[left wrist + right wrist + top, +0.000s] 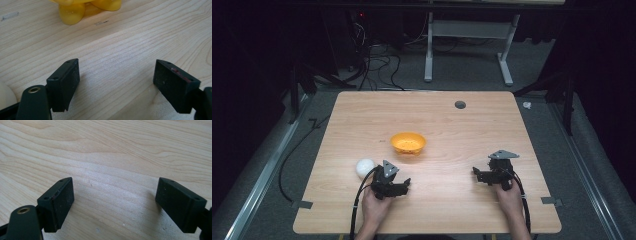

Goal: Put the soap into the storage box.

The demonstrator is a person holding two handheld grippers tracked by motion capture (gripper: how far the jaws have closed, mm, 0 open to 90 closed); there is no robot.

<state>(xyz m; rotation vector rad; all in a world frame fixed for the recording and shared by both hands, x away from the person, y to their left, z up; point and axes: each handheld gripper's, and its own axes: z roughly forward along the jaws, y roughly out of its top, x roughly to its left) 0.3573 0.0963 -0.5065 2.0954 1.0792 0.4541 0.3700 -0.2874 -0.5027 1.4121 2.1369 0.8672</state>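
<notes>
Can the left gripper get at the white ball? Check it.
Probably yes. The ball lies just beside the left gripper, with bare table around; its fingers stand open and empty.

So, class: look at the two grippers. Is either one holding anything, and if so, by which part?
Nothing is held. The left gripper and the right gripper both stand open over bare table; the white ball and orange bowl lie untouched.

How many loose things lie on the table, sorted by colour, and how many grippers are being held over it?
Orange: 1, the bowl
White: 1, the ball
Black grippers: 2, the left gripper and the right gripper, both open with nothing between the jaws
Total: 4
</notes>
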